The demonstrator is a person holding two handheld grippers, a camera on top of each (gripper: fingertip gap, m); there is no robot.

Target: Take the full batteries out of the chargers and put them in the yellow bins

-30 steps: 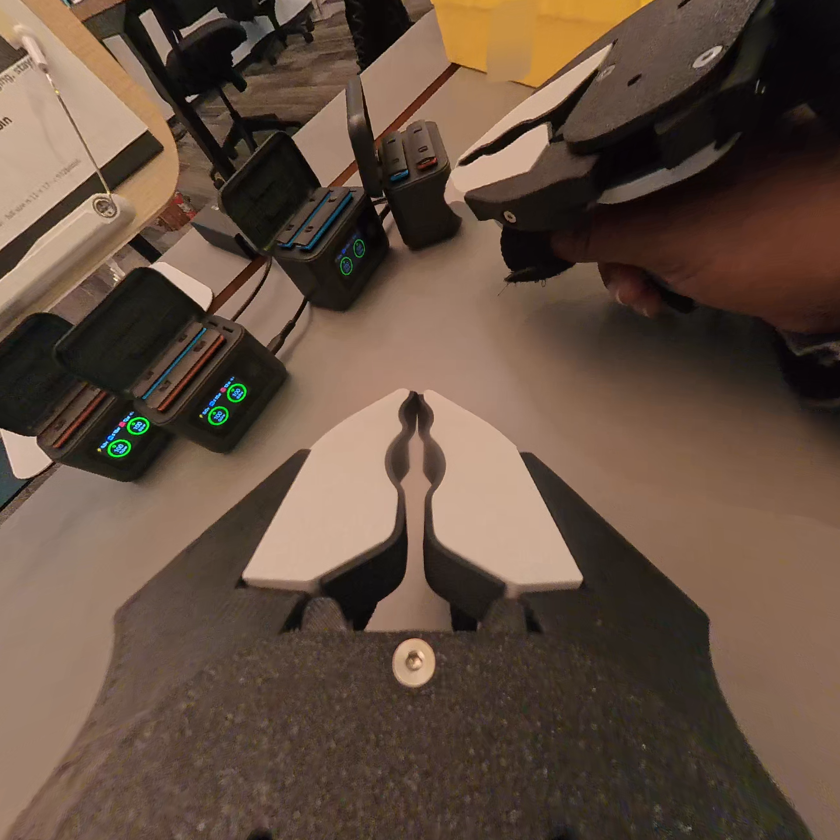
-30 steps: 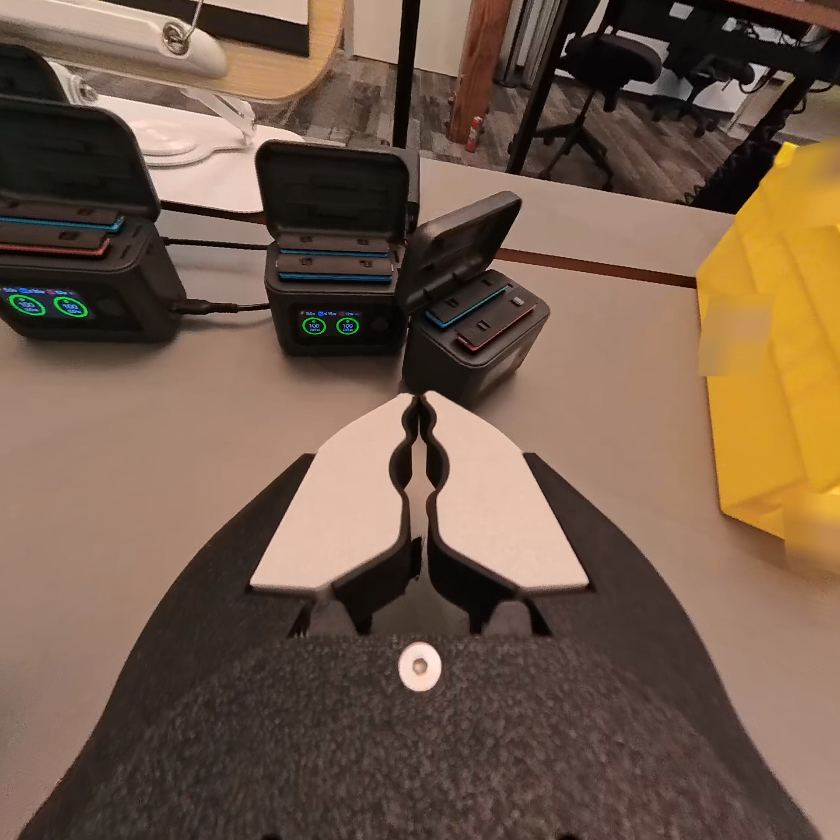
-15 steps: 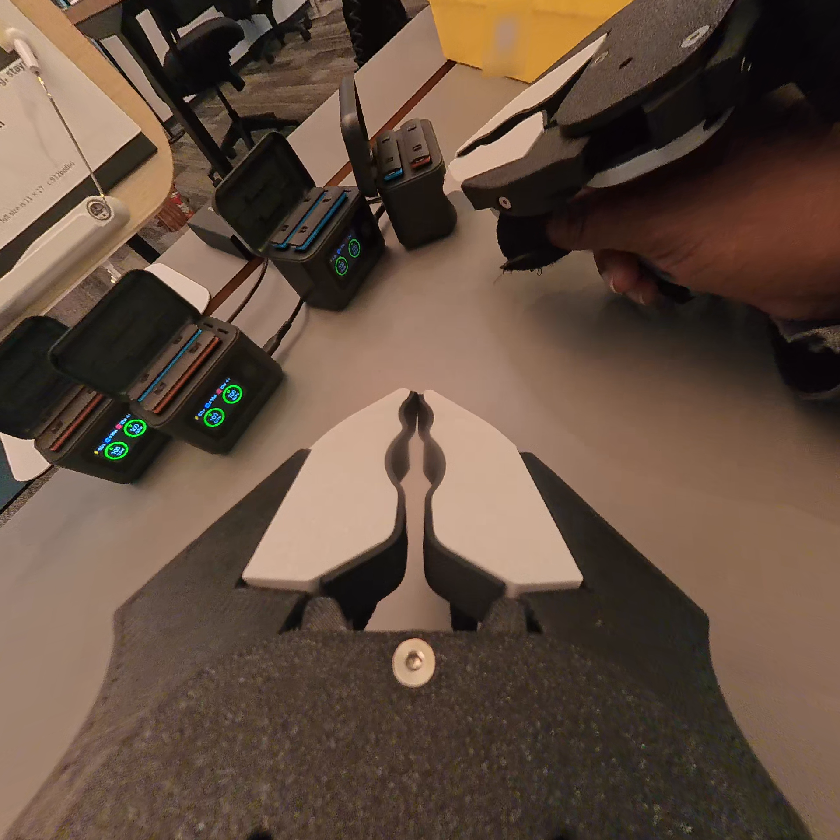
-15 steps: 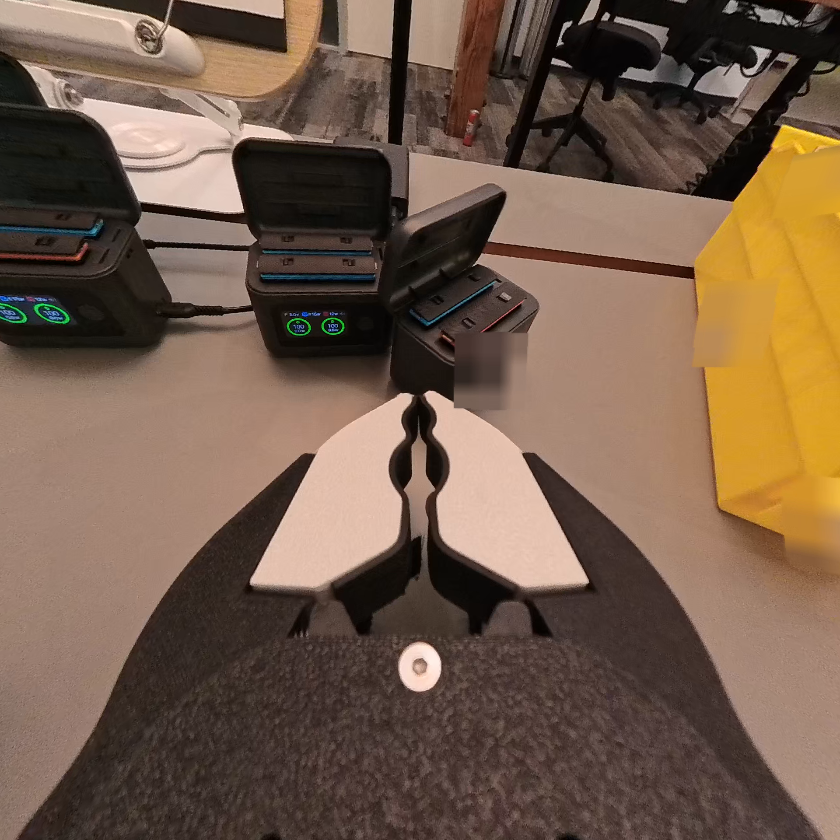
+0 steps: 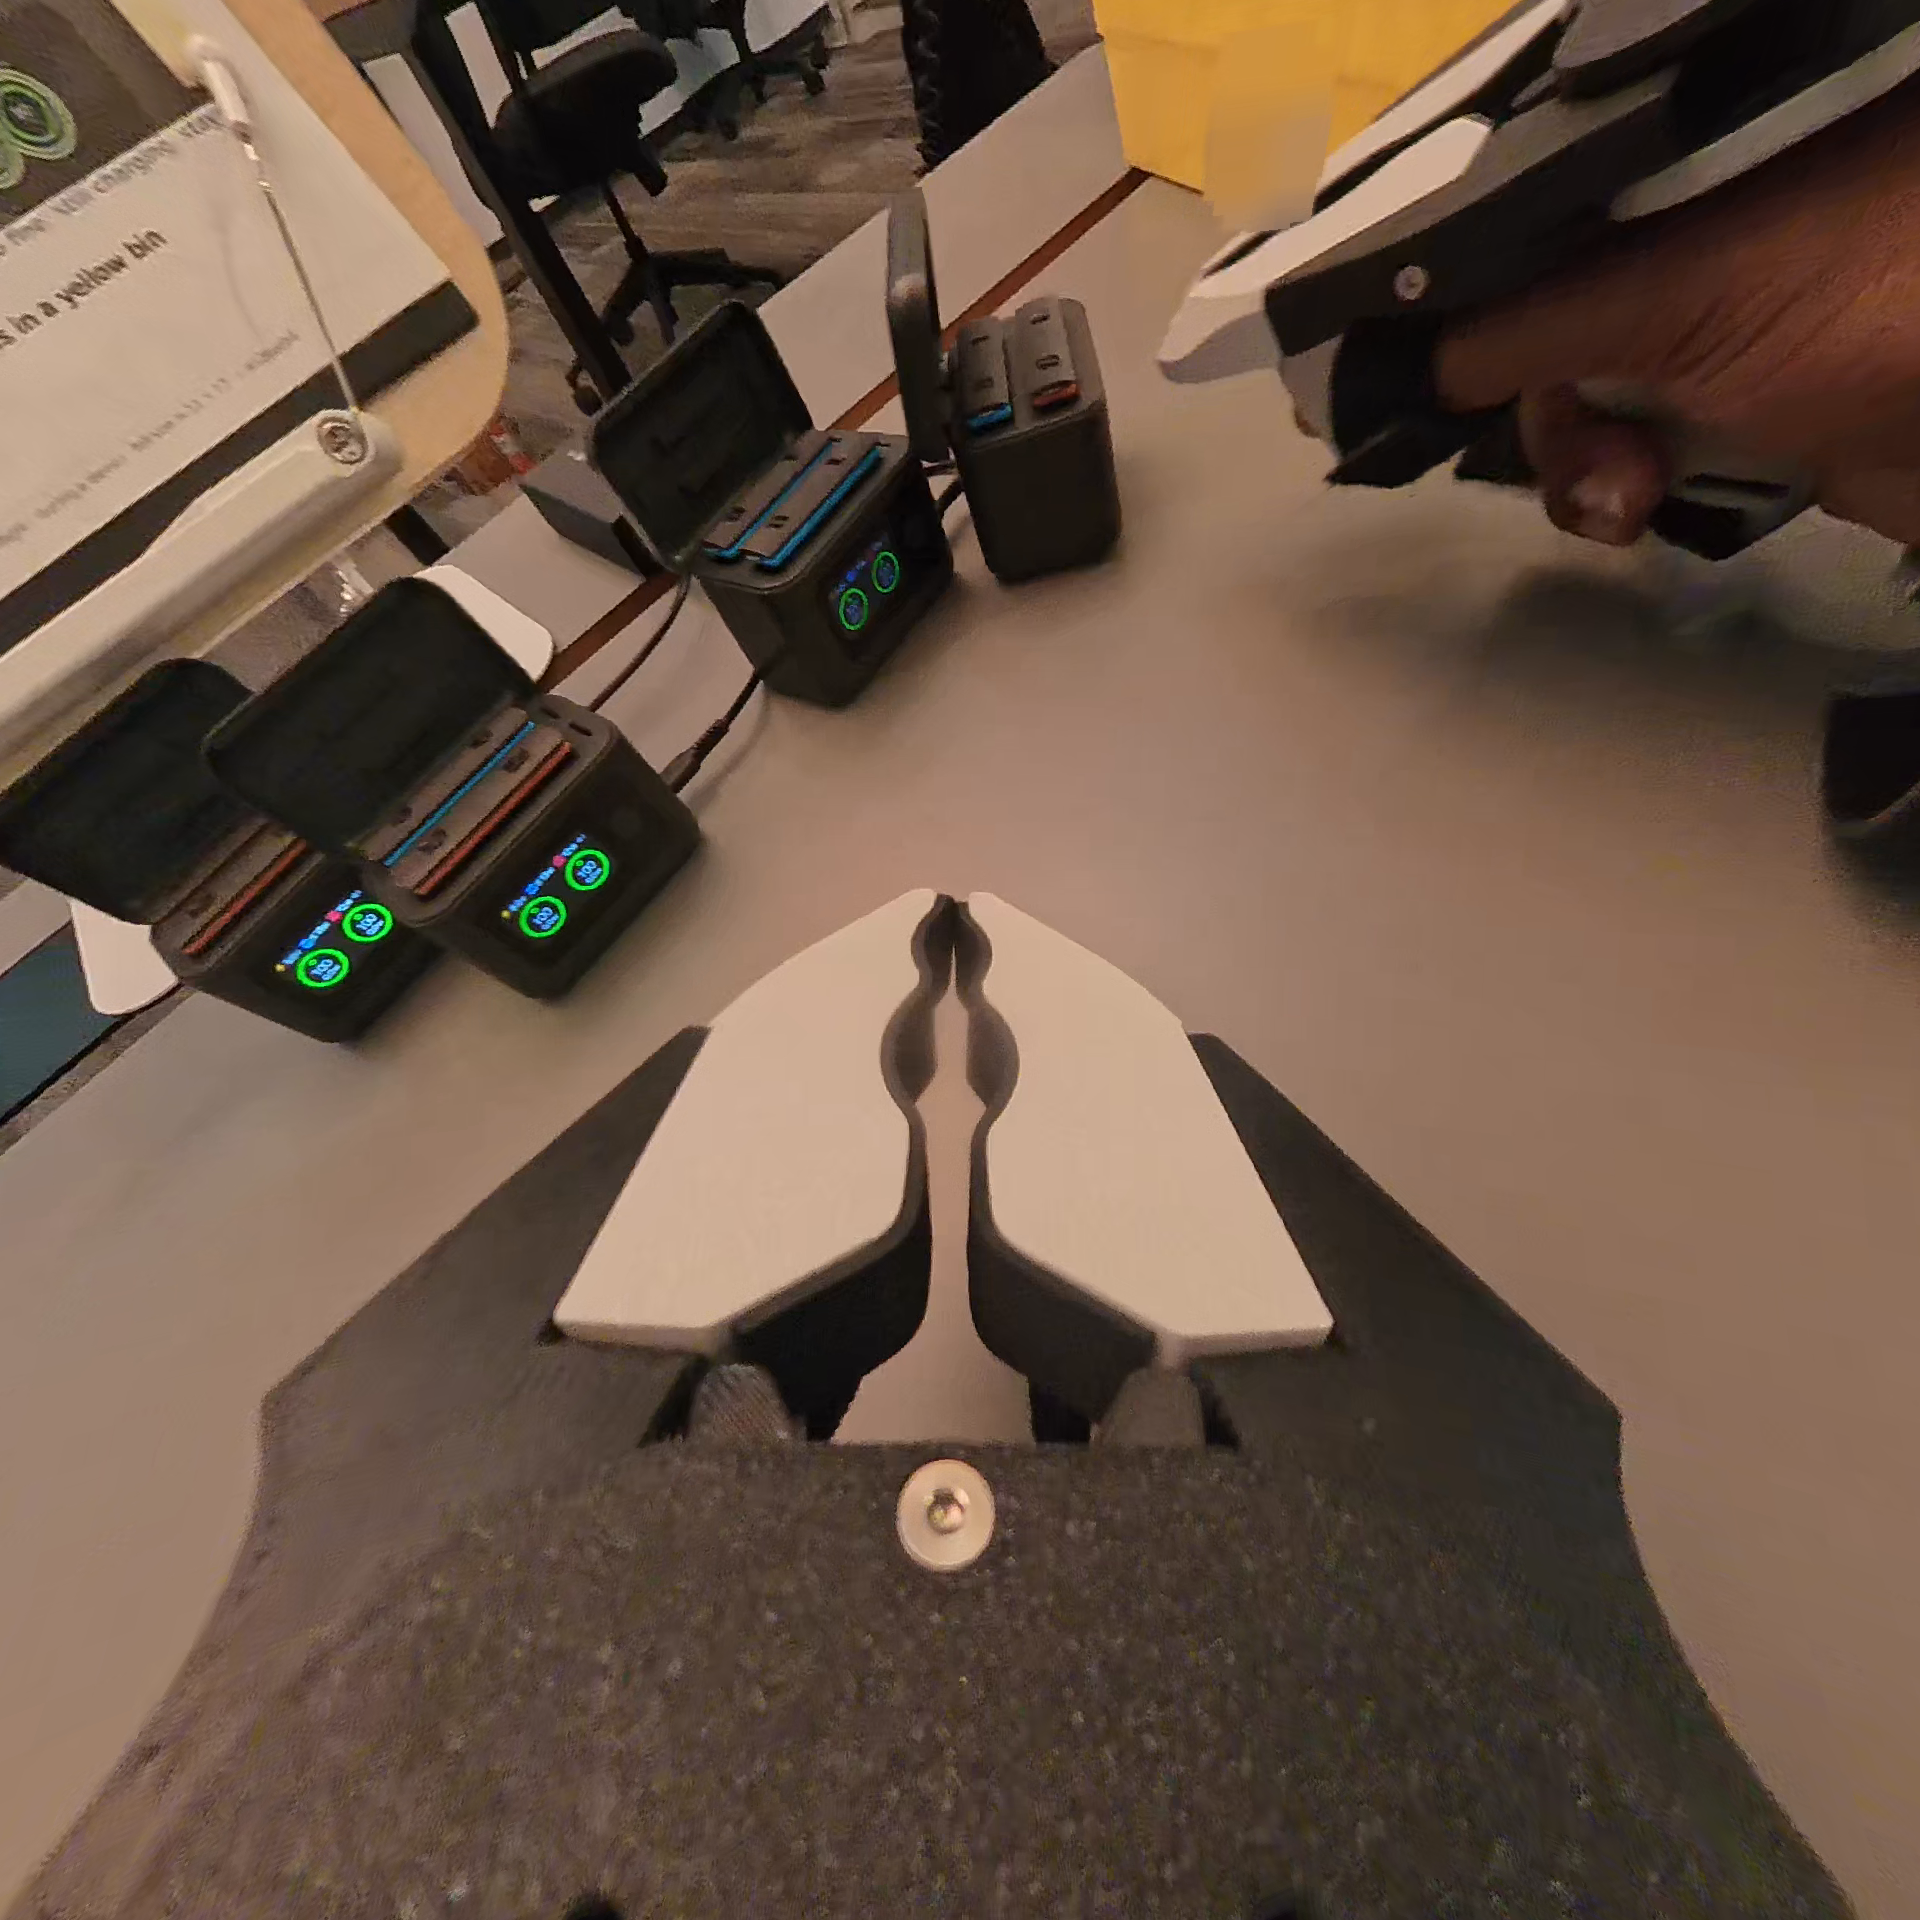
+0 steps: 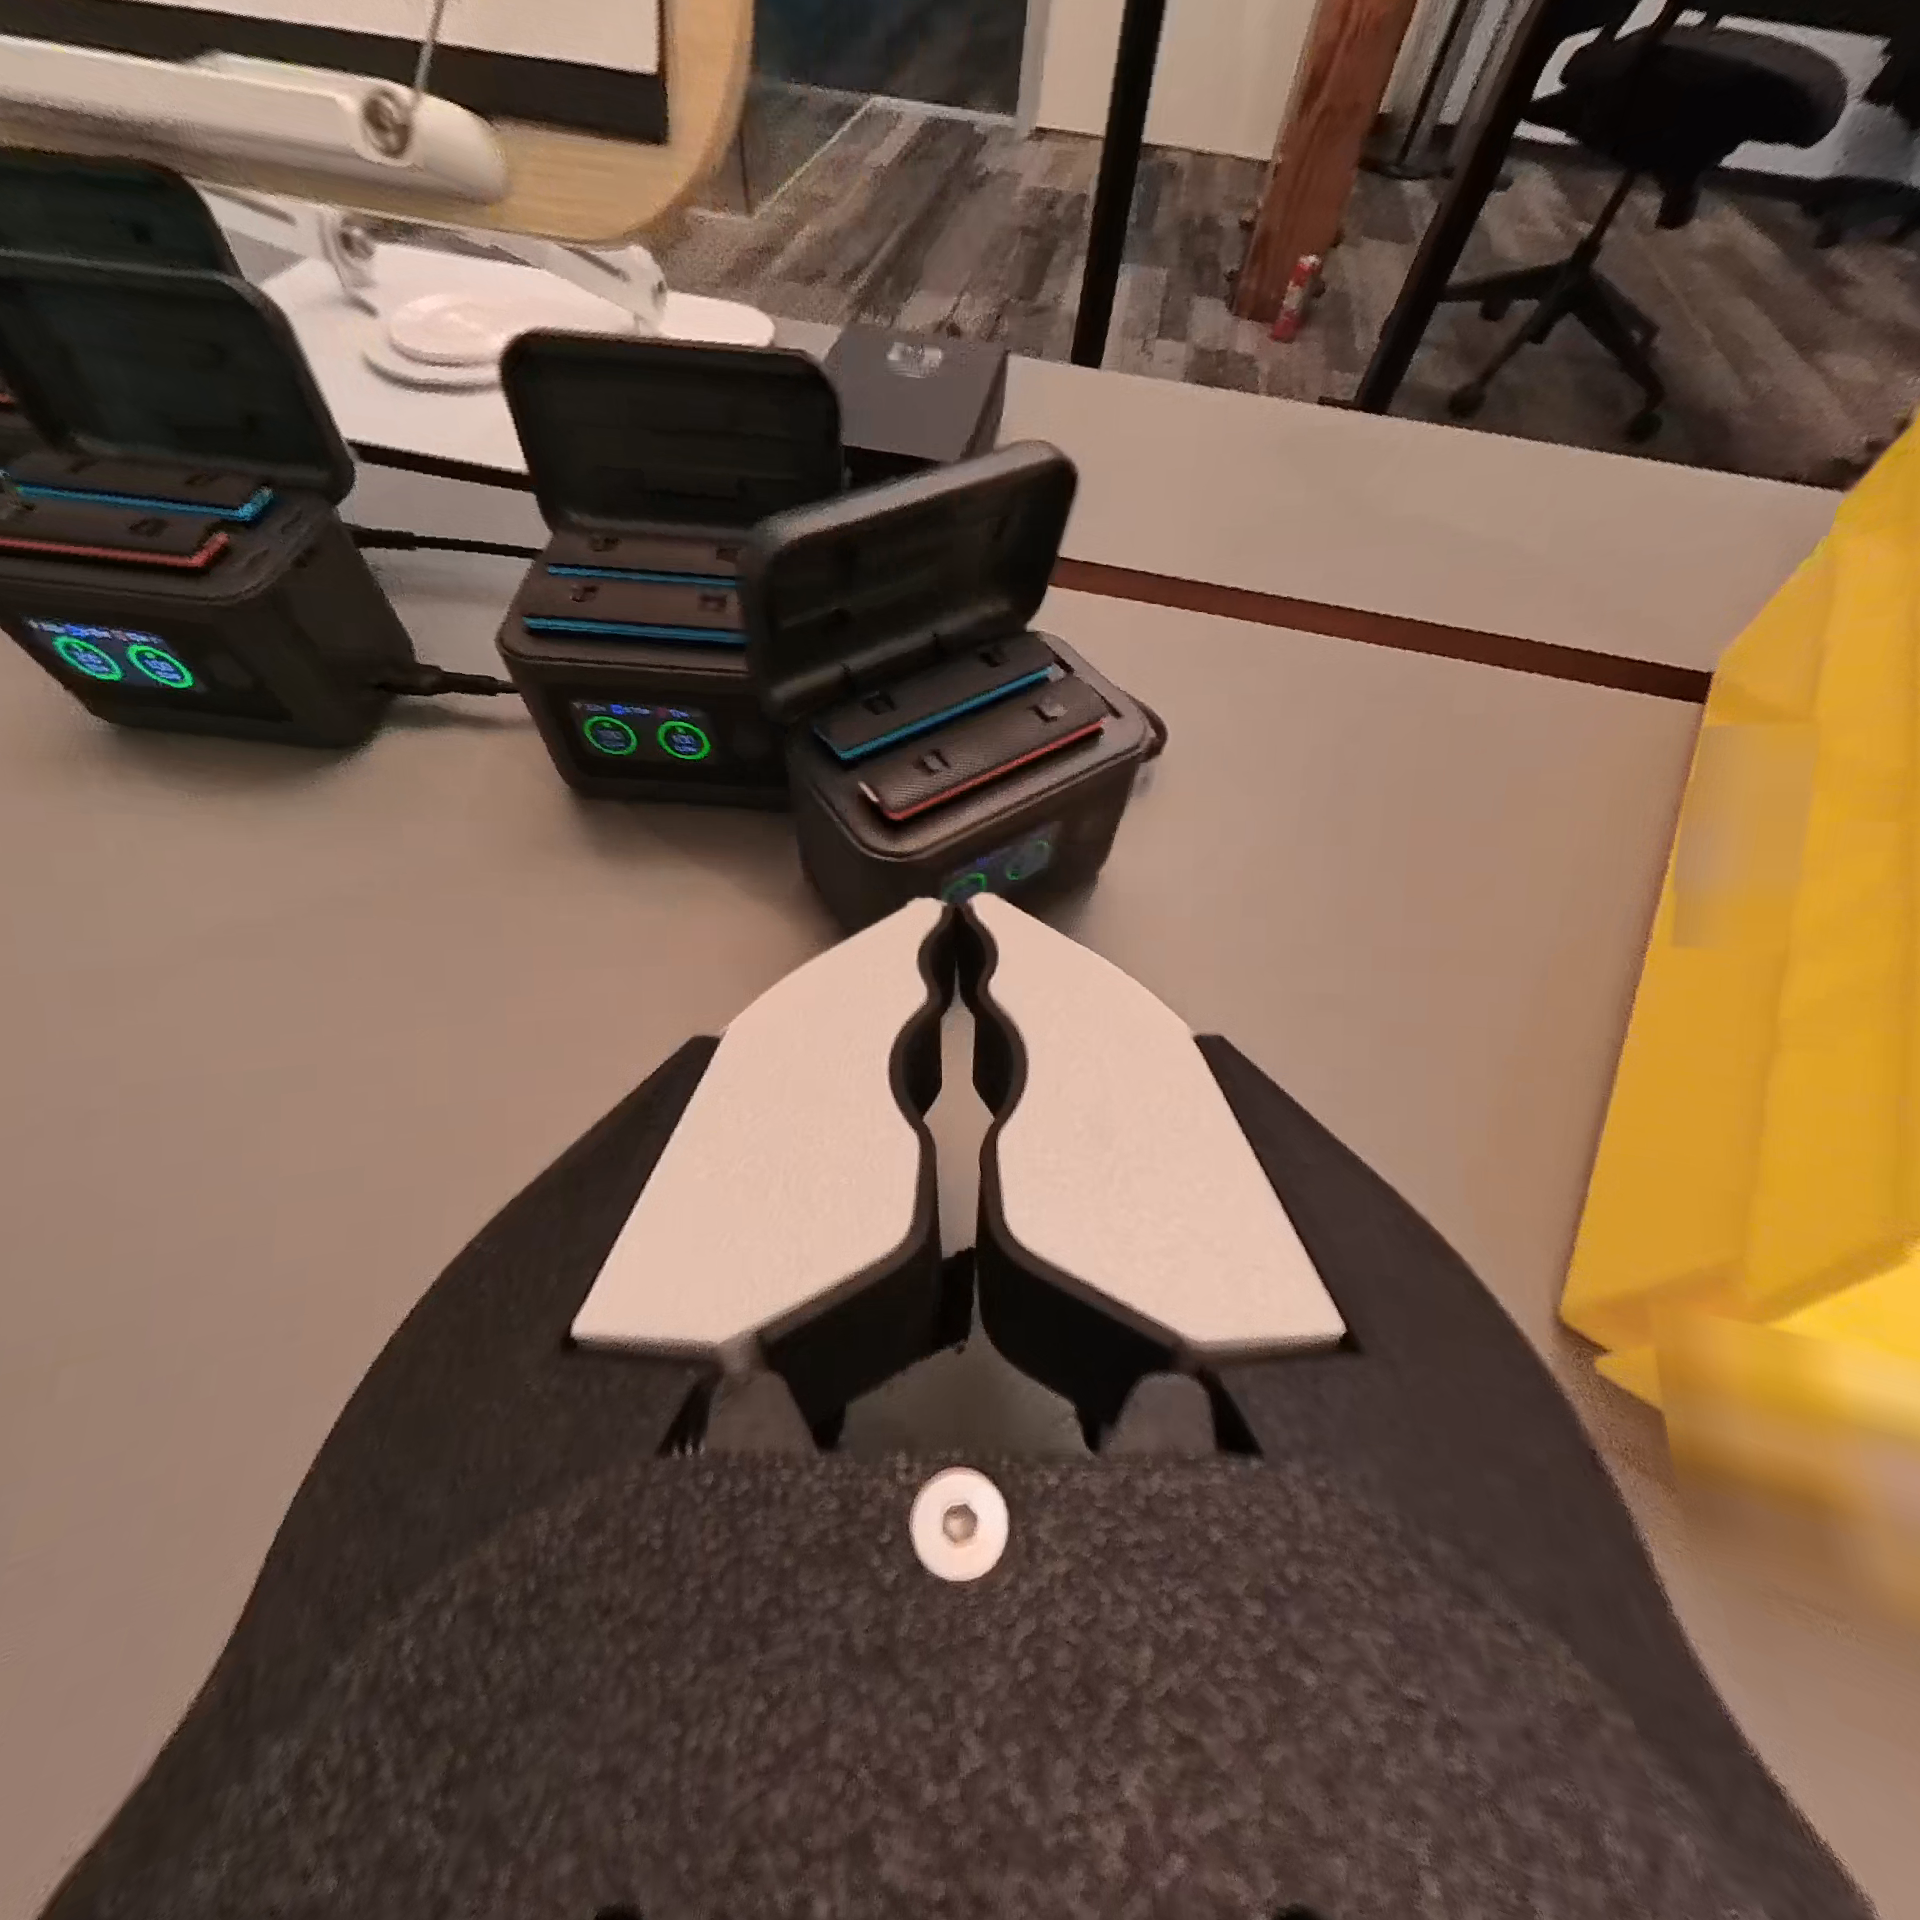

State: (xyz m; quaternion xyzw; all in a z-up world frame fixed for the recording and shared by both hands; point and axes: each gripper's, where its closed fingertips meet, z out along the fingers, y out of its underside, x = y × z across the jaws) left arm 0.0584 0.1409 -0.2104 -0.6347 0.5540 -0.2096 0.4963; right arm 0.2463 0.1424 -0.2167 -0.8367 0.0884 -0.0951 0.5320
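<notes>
Several black battery chargers with open lids stand in a row on the grey table. In the right wrist view the nearest charger holds a blue-edged battery and a red-edged battery; its screen sits just beyond my right gripper, which is shut and empty. A second charger and a third show green rings. My left gripper is shut and empty over bare table, right of two lit chargers. A yellow bin stands at the right.
In the left wrist view the right gripper, held by a hand, hovers at the upper right. A white lamp arm and wooden board overhang the left chargers. Cables run between chargers. Office chairs stand beyond the table edge. There is about 20 cm between the tips of the two grippers.
The right gripper has moved forward toward the nearest charger, which now sits just past its tips. The left gripper has shifted a little; both stay shut.
</notes>
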